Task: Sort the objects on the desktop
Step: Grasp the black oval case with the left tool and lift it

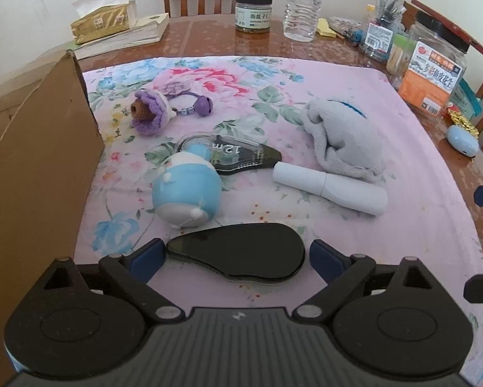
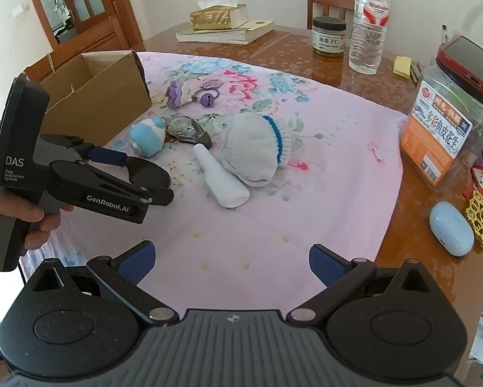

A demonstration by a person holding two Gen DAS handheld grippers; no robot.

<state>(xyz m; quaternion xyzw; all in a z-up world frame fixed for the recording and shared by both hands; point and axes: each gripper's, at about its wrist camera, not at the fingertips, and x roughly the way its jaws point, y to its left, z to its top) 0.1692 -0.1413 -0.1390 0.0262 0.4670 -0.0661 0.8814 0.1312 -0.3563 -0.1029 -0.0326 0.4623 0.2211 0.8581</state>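
**While the box waits at the left edge, a dark case sits between open jaws**

Because sorting here seems to mean loading the cardboard box [image 2: 93,96] at the left edge of the worktop [image 1: 209,38], the step in hand is judged to be the pick-up of the black teardrop case [image 1: 238,254]. It lies flat on the floral cloth [image 1: 370,225], near the cloth's front edge, between the jaws of the left hand-held gripper [image 1: 235,256]. Those jaws stand apart; the left pad looks to be at the case's narrow tip, while the right pad is clear of the rounded end. Whether the left pad actually touches cannot be told.

To do this well, close across the case evenly, keep the pads low against the cloth so the thin shell does not slip out, then lift before swinging left over the box wall.

Just beyond the case lies the blue-and-white toy [image 1: 185,190], touching the clear tape dispenser [image 1: 231,153]; the purple crochet keychain [image 1: 154,111] sits nearer the box. To the right rest the white tube [image 1: 331,187] and the grey sock [image 1: 341,135], touching each other.

Further right, the right hand-held gripper [image 2: 230,261] hangs over bare cloth, jaws apart and empty, well clear of everything.
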